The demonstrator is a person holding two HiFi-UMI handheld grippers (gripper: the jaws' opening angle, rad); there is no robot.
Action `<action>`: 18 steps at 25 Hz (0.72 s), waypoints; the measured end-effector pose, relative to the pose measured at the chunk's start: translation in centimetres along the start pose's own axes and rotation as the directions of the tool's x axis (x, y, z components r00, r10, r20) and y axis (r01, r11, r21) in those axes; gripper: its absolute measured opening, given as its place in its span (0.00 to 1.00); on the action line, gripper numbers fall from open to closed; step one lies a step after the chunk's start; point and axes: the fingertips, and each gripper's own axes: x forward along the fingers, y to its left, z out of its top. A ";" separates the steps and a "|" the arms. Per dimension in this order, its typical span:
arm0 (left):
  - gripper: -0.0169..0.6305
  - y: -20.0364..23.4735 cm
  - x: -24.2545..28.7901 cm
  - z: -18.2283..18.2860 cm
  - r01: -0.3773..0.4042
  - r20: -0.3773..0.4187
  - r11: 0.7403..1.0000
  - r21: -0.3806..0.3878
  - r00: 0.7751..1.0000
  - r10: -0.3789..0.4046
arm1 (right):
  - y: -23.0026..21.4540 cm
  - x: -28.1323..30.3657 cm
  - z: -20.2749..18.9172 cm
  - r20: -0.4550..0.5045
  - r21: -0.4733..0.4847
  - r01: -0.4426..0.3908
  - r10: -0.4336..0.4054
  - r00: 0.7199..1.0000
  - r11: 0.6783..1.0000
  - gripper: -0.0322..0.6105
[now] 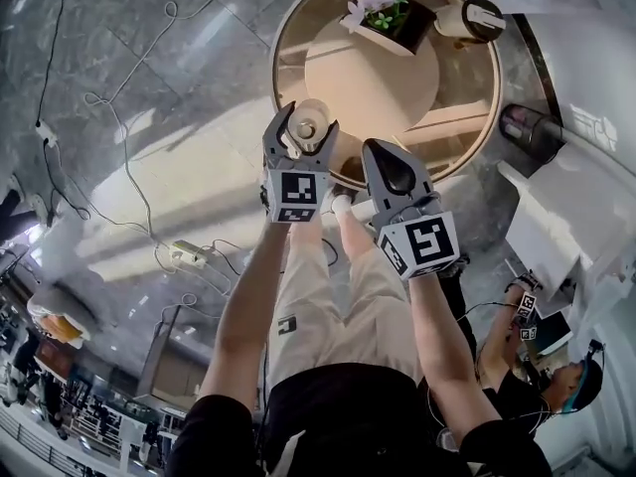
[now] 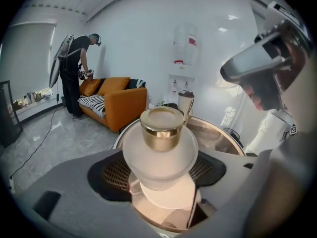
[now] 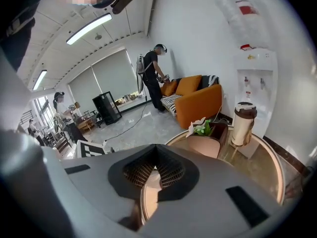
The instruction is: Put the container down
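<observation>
A frosted white container (image 1: 306, 129) with a gold lid is held upright over the near-left rim of the round glass table (image 1: 479, 132). My left gripper (image 1: 307, 119) is shut on it. In the left gripper view the container (image 2: 161, 143) fills the space between the jaws of that gripper (image 2: 161, 173), above the table's gold rim (image 2: 225, 129). My right gripper (image 1: 386, 157) hangs just right of the left one, shut, with nothing in it. In the right gripper view its pads (image 3: 171, 170) meet over the table rim (image 3: 277, 175).
On the far side of the table stand a flower box (image 1: 385, 13) (image 3: 209, 128) and a lidded jug (image 1: 477, 18) (image 3: 244, 123) (image 2: 185, 102). An orange sofa (image 2: 119, 100), a water dispenser (image 3: 255, 81) and a standing person (image 2: 74, 73) lie beyond. Cables (image 1: 129, 167) cross the floor.
</observation>
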 end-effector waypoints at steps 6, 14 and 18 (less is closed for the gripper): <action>0.55 1.0 4.1 -2.5 0.025 -0.052 0.999 0.042 0.998 -0.023 | -1.3 2.0 -0.4 -0.017 0.029 0.039 -0.039 0.999 0.999 0.05; 0.56 1.9 8.0 -5.1 0.058 -0.111 0.994 0.088 0.993 -0.048 | -2.8 3.8 -1.3 -0.036 0.067 0.081 -0.078 0.996 0.994 0.05; 0.56 2.2 8.9 -5.7 0.060 -0.124 0.994 0.096 0.991 -0.048 | -2.7 4.1 -1.5 -0.043 0.078 0.084 -0.081 0.996 0.993 0.05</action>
